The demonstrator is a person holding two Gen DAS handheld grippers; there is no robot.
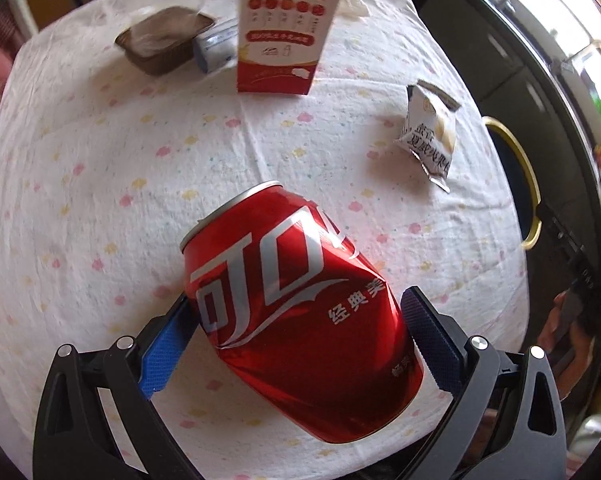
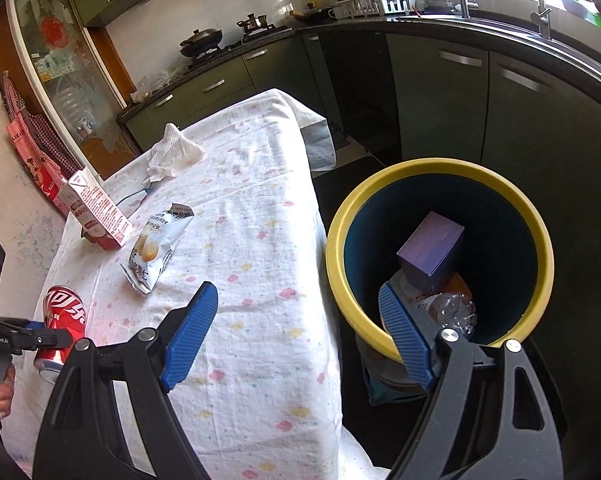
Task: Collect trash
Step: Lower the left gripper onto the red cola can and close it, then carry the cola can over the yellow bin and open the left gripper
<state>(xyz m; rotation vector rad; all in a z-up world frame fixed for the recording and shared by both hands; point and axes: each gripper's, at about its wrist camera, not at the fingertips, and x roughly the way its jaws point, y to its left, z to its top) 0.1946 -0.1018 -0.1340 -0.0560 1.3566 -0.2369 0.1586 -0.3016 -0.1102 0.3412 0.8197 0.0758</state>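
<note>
A dented red cola can lies tilted on the flowered tablecloth. My left gripper points down over it, open wide, with one pad at each side of the can. The right wrist view shows the same can near the table's left edge. My right gripper is open and holds nothing, straddling the table edge and the yellow-rimmed bin. On the table stand a red-and-white carton and a white snack bag.
A brown tray, a small blue-white pack and a crumpled tissue sit at the far end. The bin holds a purple box and a plastic bottle. Dark kitchen cabinets stand behind the bin.
</note>
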